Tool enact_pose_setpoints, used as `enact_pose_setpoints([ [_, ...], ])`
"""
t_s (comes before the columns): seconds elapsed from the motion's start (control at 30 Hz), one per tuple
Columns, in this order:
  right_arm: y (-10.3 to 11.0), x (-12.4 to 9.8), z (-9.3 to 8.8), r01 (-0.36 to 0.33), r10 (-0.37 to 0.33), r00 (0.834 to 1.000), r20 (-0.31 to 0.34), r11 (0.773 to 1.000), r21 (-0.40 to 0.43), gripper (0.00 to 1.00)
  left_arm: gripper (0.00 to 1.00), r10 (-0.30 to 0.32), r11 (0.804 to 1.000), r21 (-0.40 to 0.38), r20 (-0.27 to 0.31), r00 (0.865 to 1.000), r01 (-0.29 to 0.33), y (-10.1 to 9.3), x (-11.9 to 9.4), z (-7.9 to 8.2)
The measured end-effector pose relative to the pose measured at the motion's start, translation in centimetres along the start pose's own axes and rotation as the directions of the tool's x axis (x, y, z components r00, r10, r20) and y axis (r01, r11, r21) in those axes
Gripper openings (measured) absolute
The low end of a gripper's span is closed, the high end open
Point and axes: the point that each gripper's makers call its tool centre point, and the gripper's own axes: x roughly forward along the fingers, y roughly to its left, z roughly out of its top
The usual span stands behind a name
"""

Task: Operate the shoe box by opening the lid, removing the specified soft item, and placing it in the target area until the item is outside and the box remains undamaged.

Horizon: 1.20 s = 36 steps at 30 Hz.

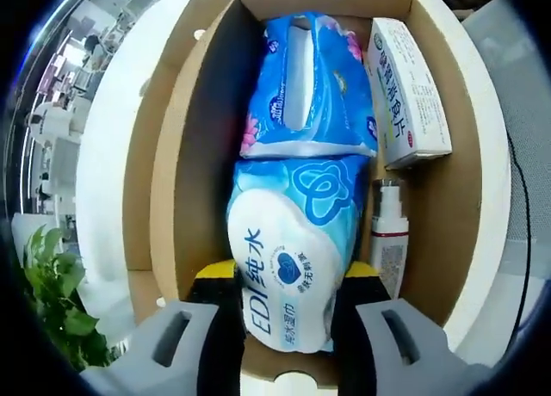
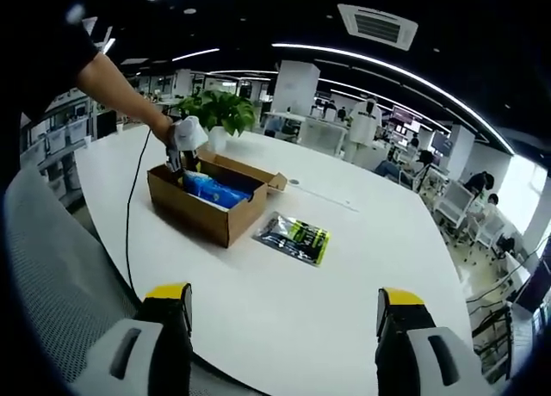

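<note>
- Left gripper (image 1: pixel 288 306) in the open shoe box (image 1: pixel 164 155), jaws either side of the wet wipes pack (image 1: pixel 288 267).
- Tissue pack (image 1: pixel 310 86) beyond it.
- Right gripper (image 2: pixel 284 327) over table (image 2: pixel 344 267), jaws wide apart, holding nothing.

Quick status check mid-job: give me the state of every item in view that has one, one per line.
Shoe box: open, lid flap folded out.
Wet wipes pack: in the box, between the left claw's jaws.
Tissue pack: lying in the box.
White carton: closed, in the box.
Spray bottle: lying against the box wall.
Right claw: open, empty.
Green-black packet: flat on the table.
</note>
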Motion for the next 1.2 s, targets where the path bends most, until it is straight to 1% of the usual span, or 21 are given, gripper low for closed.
enact_pose_setpoints([
  [0.2, 0.0, 0.0, 0.2, 0.0, 0.0, 1.0, 0.009, 1.0, -0.004, 0.88, 0.28, -0.009, 1.0, -0.026, -0.004, 1.0, 0.009, -0.3, -0.5, 0.0],
  [0.43, -0.1, -0.1, 0.3, 0.007, -0.007, 1.0, 0.017, 1.0, -0.009, 0.88, 0.28, -0.017, 0.998, -0.064, 0.008, 1.0, 0.017, -1.0, -1.1, -0.2],
  [0.67, 0.2, -0.1, 0.3, -0.009, 0.009, 1.0, 0.016, 1.0, -0.016, 0.89, 0.28, 0.006, 0.996, -0.089, 0.047, 0.999, -0.002, -1.1, -2.6, 0.0],
  [0.8, 0.2, -0.1, 0.3, -0.011, 0.011, 1.0, 0.014, 1.0, -0.015, 0.89, 0.29, 0.012, 0.996, -0.092, 0.053, 0.999, -0.007, -1.2, -3.7, 0.4],
  [0.97, 0.3, -0.1, 0.3, -0.015, 0.015, 1.0, 0.014, 1.0, -0.012, 0.89, 0.29, 0.002, 0.995, -0.104, 0.042, 0.999, 0.002, -1.3, -4.9, 0.6],
  [1.07, 0.2, -0.1, 0.3, -0.011, 0.011, 1.0, 0.019, 1.0, -0.01, 0.89, 0.29, 0.023, 0.995, -0.1, 0.024, 0.999, -0.021, -1.1, -5.4, 0.7],
  [1.2, 0.2, -0.1, 0.4, -0.008, 0.008, 1.0, 0.023, 1.0, -0.009, 0.89, 0.29, 0.038, 0.993, -0.114, 0.02, 0.999, -0.035, -0.6, -6.3, 0.8],
])
